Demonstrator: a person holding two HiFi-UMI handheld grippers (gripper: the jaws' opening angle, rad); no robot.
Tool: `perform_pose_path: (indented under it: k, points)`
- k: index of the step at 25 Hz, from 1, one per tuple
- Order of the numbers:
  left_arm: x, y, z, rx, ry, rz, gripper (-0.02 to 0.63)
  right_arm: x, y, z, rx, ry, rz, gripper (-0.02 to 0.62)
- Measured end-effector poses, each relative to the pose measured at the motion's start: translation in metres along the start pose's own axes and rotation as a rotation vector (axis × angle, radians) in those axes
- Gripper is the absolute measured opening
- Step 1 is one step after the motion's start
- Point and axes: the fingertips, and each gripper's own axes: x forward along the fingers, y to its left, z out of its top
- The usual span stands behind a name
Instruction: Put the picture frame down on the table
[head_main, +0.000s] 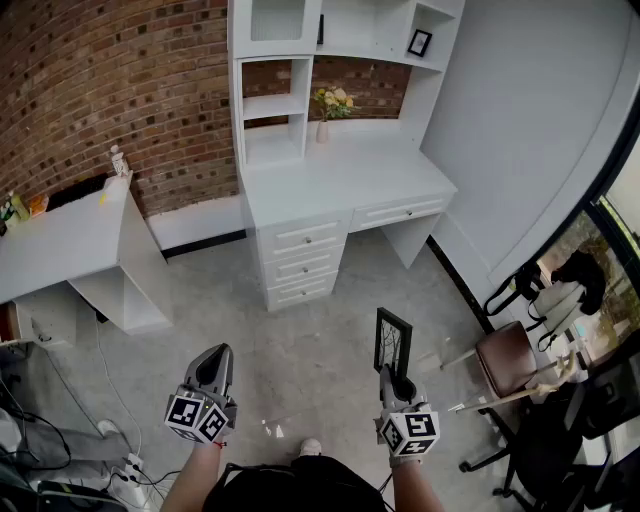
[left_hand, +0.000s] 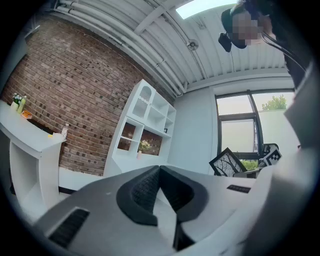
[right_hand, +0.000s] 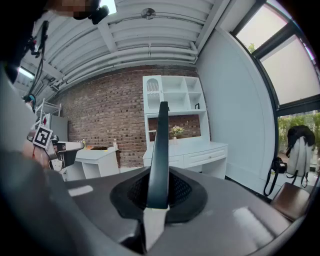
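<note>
A black picture frame (head_main: 392, 343) with a bare-tree print stands upright in my right gripper (head_main: 396, 385), whose jaws are shut on its lower edge. In the right gripper view the picture frame (right_hand: 160, 150) shows edge-on as a thin dark blade rising from between the pads. The left gripper view catches the picture frame (left_hand: 228, 163) at the right. My left gripper (head_main: 216, 366) is shut with nothing in it, held over the floor at the left. The white desk (head_main: 340, 180) with its hutch stands ahead, well beyond both grippers.
A vase of flowers (head_main: 330, 105) and a small framed picture (head_main: 419, 42) sit on the desk and hutch. A second white table (head_main: 60, 235) stands at the left along the brick wall. A brown chair (head_main: 508, 358) and dark office chairs crowd the right. Cables lie on the floor at lower left.
</note>
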Motion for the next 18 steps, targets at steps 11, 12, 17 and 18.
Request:
perform_pose_path:
  k: [11,12,17,18]
  points:
    - [0.062,-0.015,-0.016,0.005,0.018,0.017,-0.009,0.036,-0.061,0.006,0.012,-0.007,0.001,0.035]
    - [0.066,-0.016,-0.019,0.004,0.024,0.018,-0.009,0.038,-0.066,0.004,0.019,-0.004,-0.002,0.035]
    - [0.09,-0.015,-0.026,-0.007,0.037,0.027,-0.009,0.054,-0.083,0.002,0.039,0.012,-0.003,0.035]
    - [0.097,-0.014,-0.026,-0.006,0.037,0.025,-0.009,0.06,-0.087,0.003,0.04,0.011,-0.006,0.035]
